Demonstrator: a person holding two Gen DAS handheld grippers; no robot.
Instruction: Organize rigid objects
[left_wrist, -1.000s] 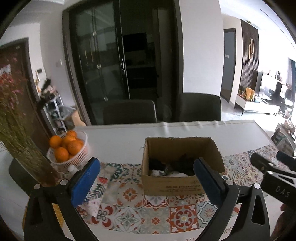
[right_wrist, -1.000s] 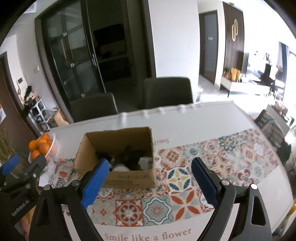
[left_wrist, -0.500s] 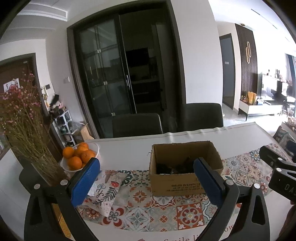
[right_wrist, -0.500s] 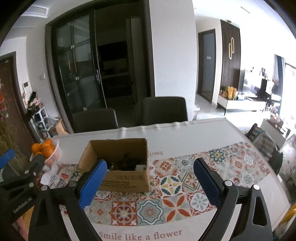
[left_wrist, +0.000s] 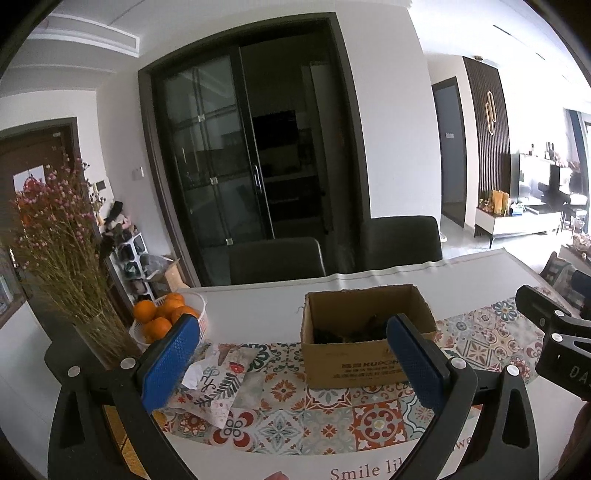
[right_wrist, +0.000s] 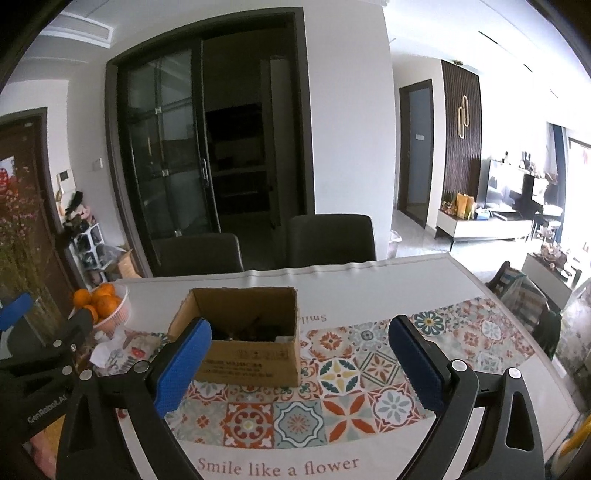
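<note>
An open brown cardboard box stands on the patterned table runner, with dark objects inside, mostly hidden by its walls. It also shows in the right wrist view. My left gripper is open and empty, held back above the table's near edge, short of the box. My right gripper is open and empty, also back from the box. Each gripper shows at the side of the other's view.
A white basket of oranges stands at the left by a vase of dried flowers. A floral paper bag lies left of the box. Two dark chairs stand behind the table.
Both grippers have pulled back and tilted up from the box; it looks smaller and farther, and its contents are less visible. Both stayed open and empty.
</note>
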